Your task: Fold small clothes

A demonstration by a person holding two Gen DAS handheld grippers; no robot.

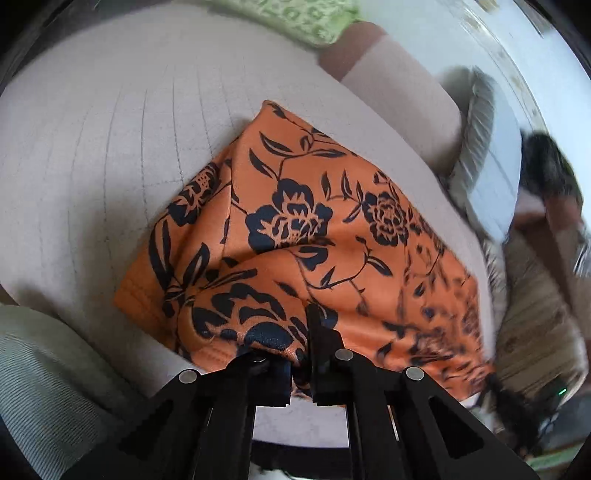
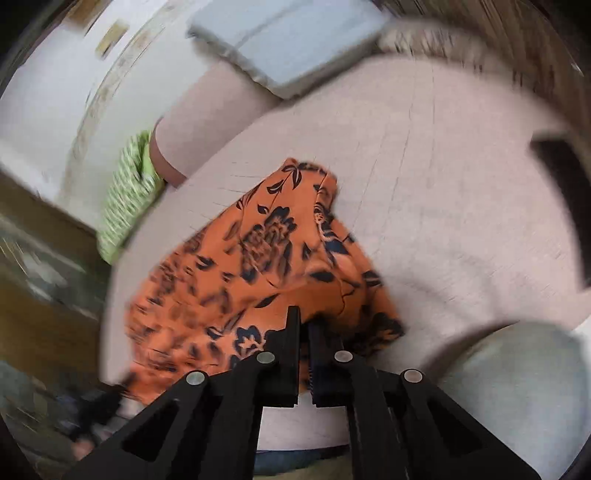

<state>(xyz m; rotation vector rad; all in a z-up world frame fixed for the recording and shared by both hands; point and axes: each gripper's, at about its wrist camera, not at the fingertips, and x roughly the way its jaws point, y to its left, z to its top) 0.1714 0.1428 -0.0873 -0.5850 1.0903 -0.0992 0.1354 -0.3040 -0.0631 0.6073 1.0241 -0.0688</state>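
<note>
An orange garment with a black flower print [image 1: 295, 221] lies partly folded on a beige quilted cushion [image 1: 110, 147]. My left gripper [image 1: 301, 347] is shut on the garment's near hem, which bunches over the left finger. In the right wrist view the same garment [image 2: 258, 251] lies ahead, blurred by motion. My right gripper [image 2: 303, 325] is shut on the garment's near edge, with cloth pinched between the two fingers. The right gripper shows faintly at the lower right of the left wrist view [image 1: 517, 406], blurred.
A green patterned cloth [image 1: 295, 18] lies at the cushion's far edge. A grey cushion [image 1: 44, 369] sits near the left gripper. A light blue folded item [image 2: 295, 40] rests on the sofa arm. The quilted cushion [image 2: 461, 184] extends to the right of the garment.
</note>
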